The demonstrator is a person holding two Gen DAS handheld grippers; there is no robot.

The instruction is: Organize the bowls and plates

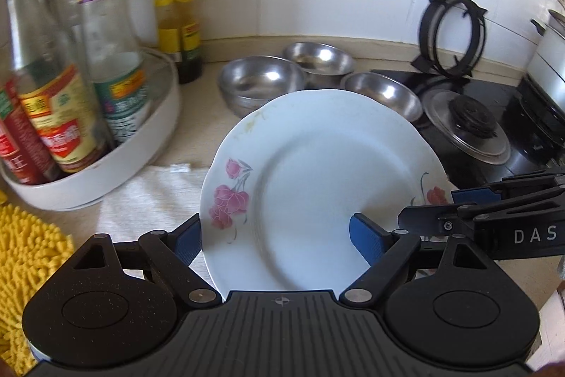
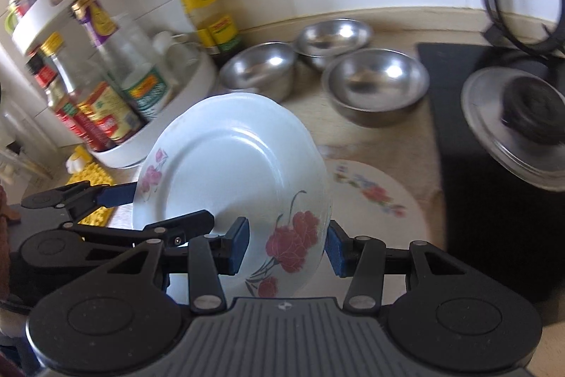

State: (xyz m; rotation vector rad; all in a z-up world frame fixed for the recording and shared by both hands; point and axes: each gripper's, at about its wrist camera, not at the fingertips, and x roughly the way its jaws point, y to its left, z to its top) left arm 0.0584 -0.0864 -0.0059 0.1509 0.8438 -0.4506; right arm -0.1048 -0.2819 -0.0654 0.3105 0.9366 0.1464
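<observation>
A white plate with pink flowers (image 1: 317,179) is held tilted above the counter by both grippers. My left gripper (image 1: 279,237) is shut on its near left rim, blue pads on each face. My right gripper (image 2: 287,248) is shut on its right rim by the red flower; the plate also shows in the right wrist view (image 2: 233,179). A second floral plate (image 2: 374,196) lies flat on the counter under it. Three steel bowls stand behind: left (image 1: 259,82), back (image 1: 317,59), right (image 1: 383,94).
A white turntable rack (image 1: 106,158) with sauce bottles stands at the left. A yellow mat (image 1: 28,253) and a white cloth (image 1: 152,196) lie at the front left. A black stove (image 1: 494,129) with a steel lid (image 2: 512,126) is at the right.
</observation>
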